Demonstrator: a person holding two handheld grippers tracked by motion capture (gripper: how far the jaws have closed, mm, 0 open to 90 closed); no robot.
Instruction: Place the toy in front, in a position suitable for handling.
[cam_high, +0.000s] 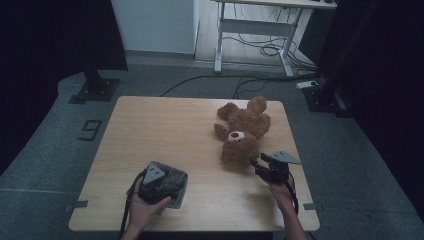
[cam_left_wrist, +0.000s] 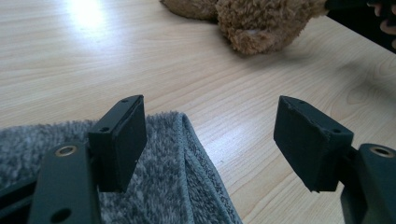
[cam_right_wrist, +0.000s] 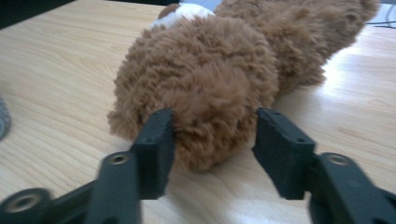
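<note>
Teddy bear (cam_right_wrist: 210, 79) lies on the desk (cam_high: 165, 130) just ahead of the right gripper (cam_right_wrist: 212, 135); its head sits between the jaws, which press into the fur on both sides; left gripper (cam_left_wrist: 210, 140) is spread wide, one jaw over a grey towel (cam_left_wrist: 173, 186).

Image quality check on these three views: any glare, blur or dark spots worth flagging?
High view: dim overall, dark at both sides, the table evenly lit. Left gripper view: a bright glare patch on the wood at top left, teddy bear soft, grey towel sharp. Right gripper view: bear's head slightly blurred, glare on the table at right.
</note>
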